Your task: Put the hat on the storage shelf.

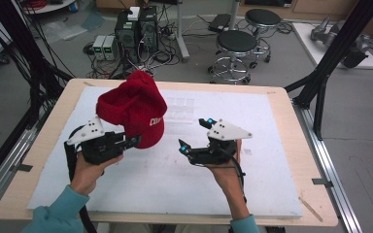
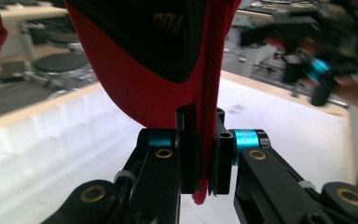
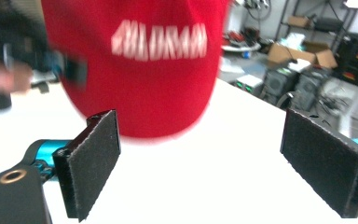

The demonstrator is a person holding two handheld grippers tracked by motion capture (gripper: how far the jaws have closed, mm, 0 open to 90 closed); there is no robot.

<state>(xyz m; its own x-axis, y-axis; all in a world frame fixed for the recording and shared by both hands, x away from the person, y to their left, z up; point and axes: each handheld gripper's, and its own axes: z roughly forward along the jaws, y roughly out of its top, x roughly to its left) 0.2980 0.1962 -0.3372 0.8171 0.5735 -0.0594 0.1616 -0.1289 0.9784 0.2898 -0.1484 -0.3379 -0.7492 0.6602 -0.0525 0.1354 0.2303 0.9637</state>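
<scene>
A red cap (image 1: 135, 108) with white lettering on its front hangs above the white board, left of centre. My left gripper (image 1: 134, 141) is shut on the cap's lower edge. In the left gripper view the red cloth (image 2: 144, 93) is pinched between the two black jaws of that gripper (image 2: 203, 154), and the dark lining shows above. My right gripper (image 1: 194, 133) stands open to the right of the cap with nothing between its pads. In the right gripper view the cap (image 3: 140, 88) hangs ahead of the open gripper (image 3: 219, 163), beyond the black pads (image 3: 93, 163).
A white foam board (image 1: 184, 184) covers most of the wooden table (image 1: 301, 145). Black frame posts (image 1: 330, 63) stand at both sides. On the floor beyond the far edge are two stools (image 1: 235, 46) and computer towers (image 1: 136, 29) with cables.
</scene>
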